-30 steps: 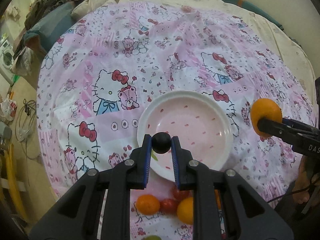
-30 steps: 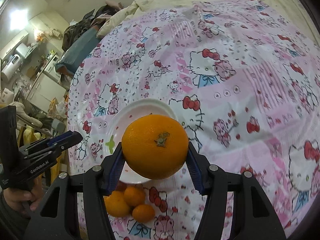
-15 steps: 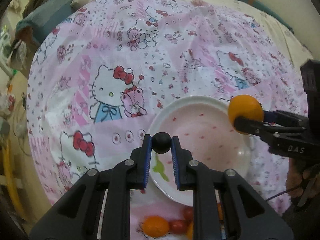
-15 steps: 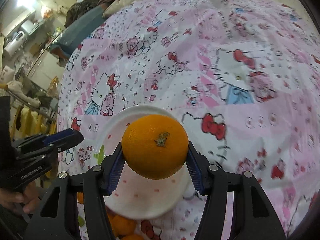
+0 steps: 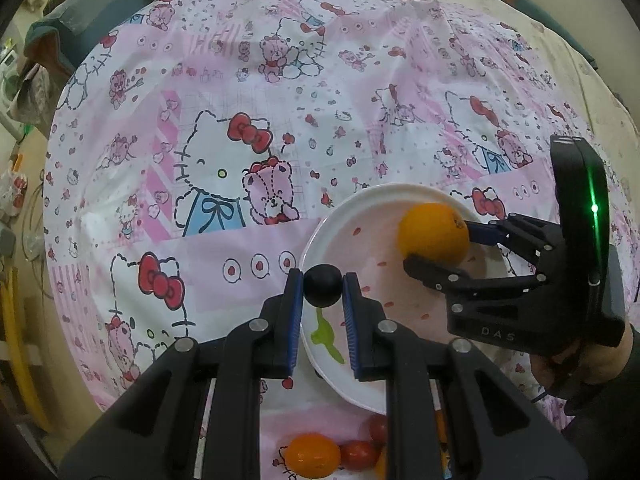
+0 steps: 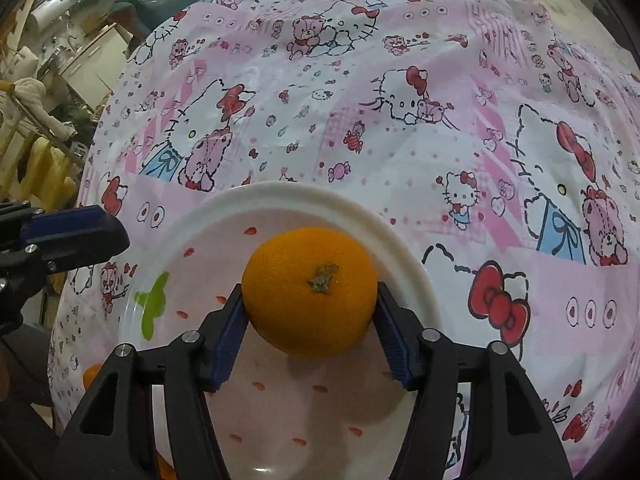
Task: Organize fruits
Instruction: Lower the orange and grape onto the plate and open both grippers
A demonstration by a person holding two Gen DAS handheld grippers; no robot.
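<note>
The right gripper [image 6: 310,312] has its jaws around a large orange [image 6: 311,292] over the white plate [image 6: 320,196], the pads just beside or barely touching its sides; the jaws have just been opening a little, and whether they still press the fruit cannot be told. The left gripper [image 5: 322,285] is clamped narrow on a small black round fruit [image 5: 322,290] above the plate's near rim, by the green mark painted there. From the left wrist view the orange [image 5: 434,234] sits low inside the plate [image 5: 332,220], and a hand [image 5: 580,364] holds the right gripper [image 5: 440,240]. Everything lies on a pink cartoon-print cloth [image 5: 240,128]. Near the bottom edge, beside the plate, lie a small orange fruit [image 5: 314,454] and red tomatoes [image 5: 358,455].
</note>
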